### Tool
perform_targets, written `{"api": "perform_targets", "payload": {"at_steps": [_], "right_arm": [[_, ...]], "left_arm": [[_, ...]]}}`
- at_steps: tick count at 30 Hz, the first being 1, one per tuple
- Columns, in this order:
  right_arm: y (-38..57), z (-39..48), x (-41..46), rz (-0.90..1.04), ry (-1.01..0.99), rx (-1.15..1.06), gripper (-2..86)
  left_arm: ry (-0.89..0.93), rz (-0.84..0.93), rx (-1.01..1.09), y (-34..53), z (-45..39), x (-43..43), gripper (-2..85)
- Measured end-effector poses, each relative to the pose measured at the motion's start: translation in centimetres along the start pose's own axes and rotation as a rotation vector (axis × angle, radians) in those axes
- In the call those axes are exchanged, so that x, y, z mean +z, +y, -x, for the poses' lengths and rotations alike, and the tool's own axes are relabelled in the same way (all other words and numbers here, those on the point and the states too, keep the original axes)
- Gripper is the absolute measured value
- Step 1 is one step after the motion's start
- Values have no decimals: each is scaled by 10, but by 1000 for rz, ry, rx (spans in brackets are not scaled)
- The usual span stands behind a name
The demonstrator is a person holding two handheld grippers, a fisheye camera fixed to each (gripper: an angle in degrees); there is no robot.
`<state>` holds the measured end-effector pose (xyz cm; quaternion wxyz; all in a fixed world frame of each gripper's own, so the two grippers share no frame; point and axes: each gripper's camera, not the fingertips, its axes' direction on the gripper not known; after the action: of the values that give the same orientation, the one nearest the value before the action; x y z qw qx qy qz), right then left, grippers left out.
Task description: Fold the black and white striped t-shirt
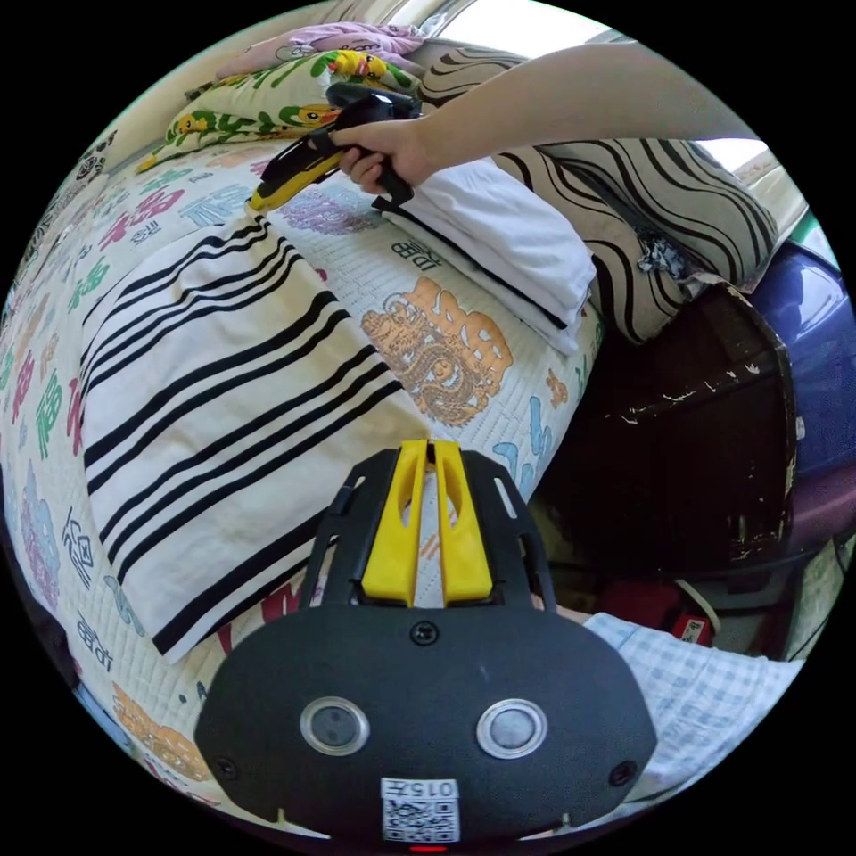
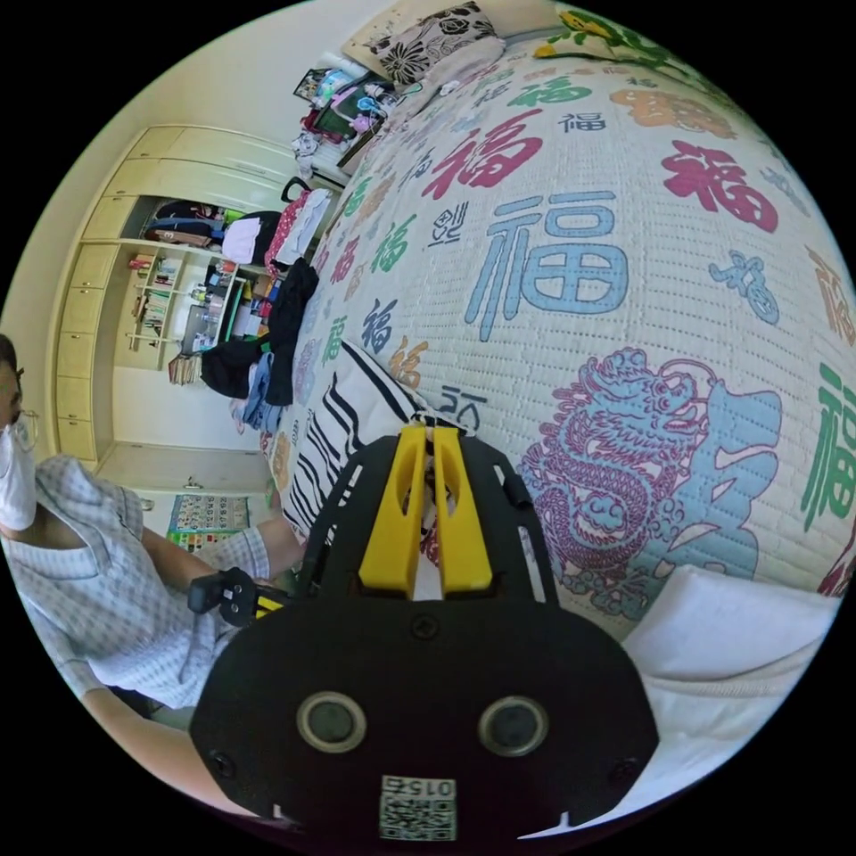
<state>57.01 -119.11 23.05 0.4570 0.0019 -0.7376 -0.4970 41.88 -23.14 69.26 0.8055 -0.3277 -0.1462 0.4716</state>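
The black and white striped t-shirt (image 1: 223, 401) lies folded into a flat oblong on the printed quilt (image 1: 446, 348). My left gripper (image 1: 430, 444) is shut just off the shirt's near corner, with quilt showing between its jaws. A hand (image 1: 388, 156) holds my right gripper (image 1: 259, 201) at the shirt's far corner. In the right gripper view, my right gripper (image 2: 428, 432) is shut where the striped t-shirt (image 2: 343, 428) ends, and it seems to pinch that corner. The shirt stays flat on the bed.
A folded white garment pile (image 1: 499, 232) sits beside the shirt, against a wavy-striped cushion (image 1: 642, 196). Pillows (image 1: 267, 98) lie at the bed's far end. Dark wooden furniture (image 1: 695, 428) stands past the bed edge. A person in a checked shirt (image 2: 107, 571) sits near shelves (image 2: 160, 303).
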Motion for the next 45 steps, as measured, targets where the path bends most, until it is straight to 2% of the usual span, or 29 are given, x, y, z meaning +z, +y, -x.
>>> {"api": "perform_targets", "payload": {"at_steps": [4,7,10,12,14,15,16,18,19,20,24,28,33,34,37,39,41,45], "right_arm": [[14,3,-19,51,120,46,42],[31,13,-48,-29,223,127,71],[51,38,-70,-100,310,143,71],[60,52,-73,-102,344,138,60],[63,68,-63,-70,295,77,33],[63,71,-58,-60,280,65,25],[61,75,-48,-31,263,63,12],[60,76,-33,12,275,102,0],[63,74,-24,59,331,131,-5],[69,70,-21,81,391,149,-6],[100,58,-48,-28,292,270,-3],[139,57,-85,-84,313,331,40],[159,46,-99,-54,210,357,136],[161,44,-96,-38,167,379,139],[168,52,-98,27,250,394,125],[177,67,-100,47,294,323,79],[190,80,-102,33,247,291,96],[208,72,-102,55,123,370,74]], "left_arm": [[27,69,14,-24,-1,22,41],[127,155,8,-36,8,31,64],[151,5,108,-52,22,-8,62],[31,-124,113,-74,49,-40,56],[-147,-229,-65,-113,113,-62,56],[-136,-228,-111,-123,131,-61,59],[-91,-210,-143,-141,163,-51,61],[-186,-107,-153,-164,196,-25,59],[-265,-18,-156,-176,212,-9,52],[-271,38,-135,-183,226,1,40],[-186,33,-148,-186,256,2,21],[-200,-48,-295,-181,282,-15,74],[19,-40,-439,-184,325,-5,118],[43,-31,-457,-189,332,-2,116],[28,12,-417,-199,340,0,107],[23,33,-358,-203,341,-1,97],[103,70,-296,-209,342,1,96],[85,136,-307,-219,349,7,79]]}}
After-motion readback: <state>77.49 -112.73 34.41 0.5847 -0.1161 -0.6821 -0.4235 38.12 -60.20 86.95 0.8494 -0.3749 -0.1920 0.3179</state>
